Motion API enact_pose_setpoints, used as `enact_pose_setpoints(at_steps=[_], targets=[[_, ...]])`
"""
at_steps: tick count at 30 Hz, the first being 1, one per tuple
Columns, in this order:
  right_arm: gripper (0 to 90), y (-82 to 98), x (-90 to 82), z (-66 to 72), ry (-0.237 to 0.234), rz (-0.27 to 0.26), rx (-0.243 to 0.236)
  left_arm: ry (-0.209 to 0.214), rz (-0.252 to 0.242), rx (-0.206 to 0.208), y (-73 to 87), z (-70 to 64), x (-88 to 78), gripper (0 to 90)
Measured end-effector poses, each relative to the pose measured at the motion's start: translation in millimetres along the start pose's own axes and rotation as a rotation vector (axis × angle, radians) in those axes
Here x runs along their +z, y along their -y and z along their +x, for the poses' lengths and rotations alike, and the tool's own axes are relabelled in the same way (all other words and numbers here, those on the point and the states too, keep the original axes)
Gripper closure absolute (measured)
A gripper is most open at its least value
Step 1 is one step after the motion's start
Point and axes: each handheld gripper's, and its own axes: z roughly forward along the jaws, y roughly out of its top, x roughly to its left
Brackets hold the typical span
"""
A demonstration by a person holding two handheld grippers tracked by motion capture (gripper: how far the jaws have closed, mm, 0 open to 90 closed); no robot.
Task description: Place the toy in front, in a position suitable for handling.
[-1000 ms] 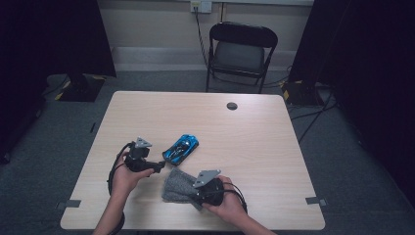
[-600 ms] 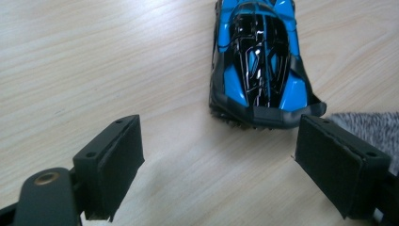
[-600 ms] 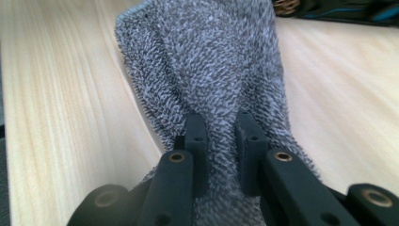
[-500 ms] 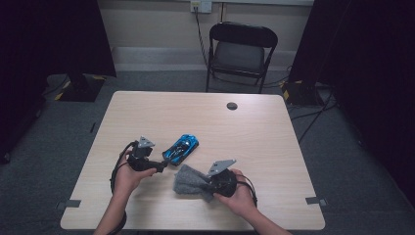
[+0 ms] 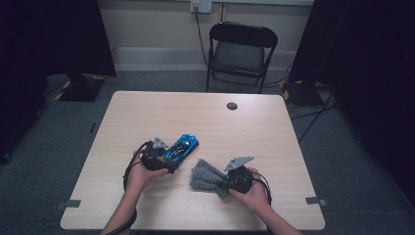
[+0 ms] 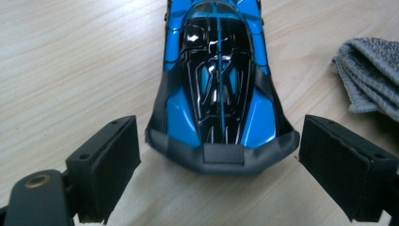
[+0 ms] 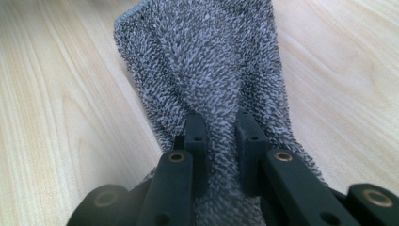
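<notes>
A blue and black toy car [image 5: 182, 146] sits on the wooden table [image 5: 254, 137], left of middle. My left gripper [image 5: 169, 160] is open at the car's near end. In the left gripper view the car [image 6: 219, 94] has its end between the two pads [image 6: 106, 165], with a small gap on each side. To the right lies a grey fuzzy cloth [image 5: 205, 175]. My right gripper [image 5: 224, 183] is shut on the cloth's edge. In the right gripper view the cloth [image 7: 207, 70] is pinched between the fingertips and spreads away over the table.
A small black round cap [image 5: 232, 105] sits in the table's far middle. A black folding chair [image 5: 242, 49] stands beyond the far edge. Bare wood lies to the right and at the back of the table. Part of the cloth [image 6: 371, 70] lies to the right of the car.
My right gripper has dragged the cloth to the right. My left gripper has slid right, up to the car's near end.
</notes>
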Motion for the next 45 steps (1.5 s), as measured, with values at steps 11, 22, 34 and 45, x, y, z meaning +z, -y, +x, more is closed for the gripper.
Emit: enact_pose_setpoints(at_steps=[11,22,34,45], targets=[[78.4,-0.1,1.1,-0.7,-0.007,0.003,0.006,-0.036,-0.005,0.045,1.3,-9.8,18.4,8.6],[78.6,-0.9,1.4,-0.4,-0.002,0.007,0.018,-0.061,-0.060,0.016,9.5,-5.3,16.7,23.9],[79.3,-14.6,-10.3,-7.2,0.006,-0.015,0.059,-0.054,-0.078,0.013,11.7,-4.8,17.2,24.2],[79.3,-57.8,-12.3,-16.6,0.036,-0.050,0.062,-0.049,-0.079,0.010,11.9,-4.7,17.2,24.2]])
